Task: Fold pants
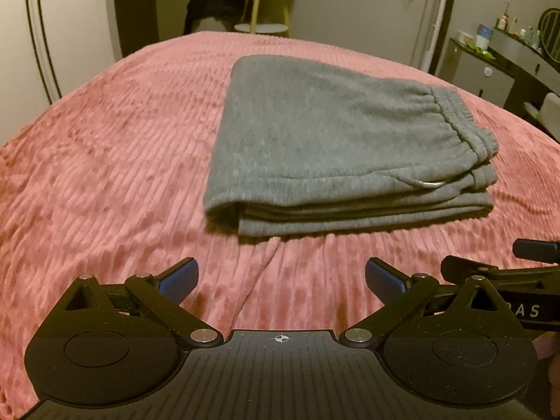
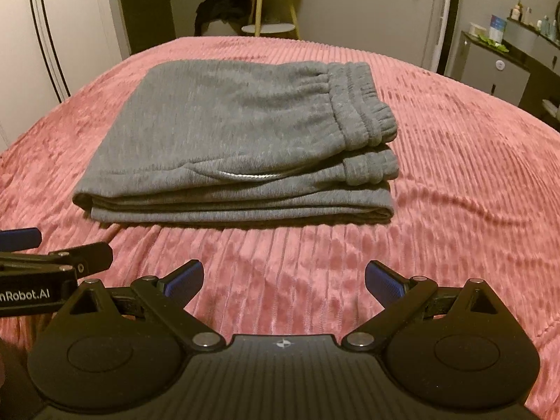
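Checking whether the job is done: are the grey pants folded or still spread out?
Folded. The grey pants lie as a compact stack on the pink bedspread, several layers showing along the near edge, waistband on top.

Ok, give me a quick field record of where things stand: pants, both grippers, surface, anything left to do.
pants: grey sweatpants folded into a stacked bundle, waistband on top at the right end, fold at the left
surface: pink ribbed bedspread, pants lying flat on it
left gripper: open, empty, short of the bundle's near edge
right gripper: open, empty, also short of the bundle
contact: neither gripper touches the pants
loose bits: pale drawstring peeking out between layers
status: fold looks finished
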The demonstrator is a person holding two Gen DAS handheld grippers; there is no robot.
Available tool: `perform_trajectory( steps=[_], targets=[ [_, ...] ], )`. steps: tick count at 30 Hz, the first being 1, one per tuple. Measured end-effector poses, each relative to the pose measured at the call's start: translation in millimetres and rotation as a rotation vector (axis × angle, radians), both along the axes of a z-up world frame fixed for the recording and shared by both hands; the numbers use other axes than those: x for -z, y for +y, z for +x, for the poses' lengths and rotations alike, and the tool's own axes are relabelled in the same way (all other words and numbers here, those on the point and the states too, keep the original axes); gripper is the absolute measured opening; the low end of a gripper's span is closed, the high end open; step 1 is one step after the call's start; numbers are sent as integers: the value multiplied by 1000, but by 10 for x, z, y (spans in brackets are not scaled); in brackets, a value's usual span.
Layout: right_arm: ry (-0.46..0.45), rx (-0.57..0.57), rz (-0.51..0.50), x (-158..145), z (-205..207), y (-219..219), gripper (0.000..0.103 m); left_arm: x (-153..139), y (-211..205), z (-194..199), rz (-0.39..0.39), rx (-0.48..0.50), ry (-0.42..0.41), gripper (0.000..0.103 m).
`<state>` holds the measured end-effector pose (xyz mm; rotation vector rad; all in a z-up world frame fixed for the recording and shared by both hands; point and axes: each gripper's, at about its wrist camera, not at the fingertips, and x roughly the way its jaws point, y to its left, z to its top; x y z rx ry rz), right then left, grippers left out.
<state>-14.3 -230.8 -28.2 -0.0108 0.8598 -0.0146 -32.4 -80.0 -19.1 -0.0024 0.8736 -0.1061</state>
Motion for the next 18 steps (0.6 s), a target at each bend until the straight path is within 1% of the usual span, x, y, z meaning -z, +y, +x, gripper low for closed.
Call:
perform_trajectory(
  steps=[18],
  targets=[
    [7, 7, 16, 8, 9, -37, 99, 19, 3, 26, -7, 3, 12, 103]
  ],
)
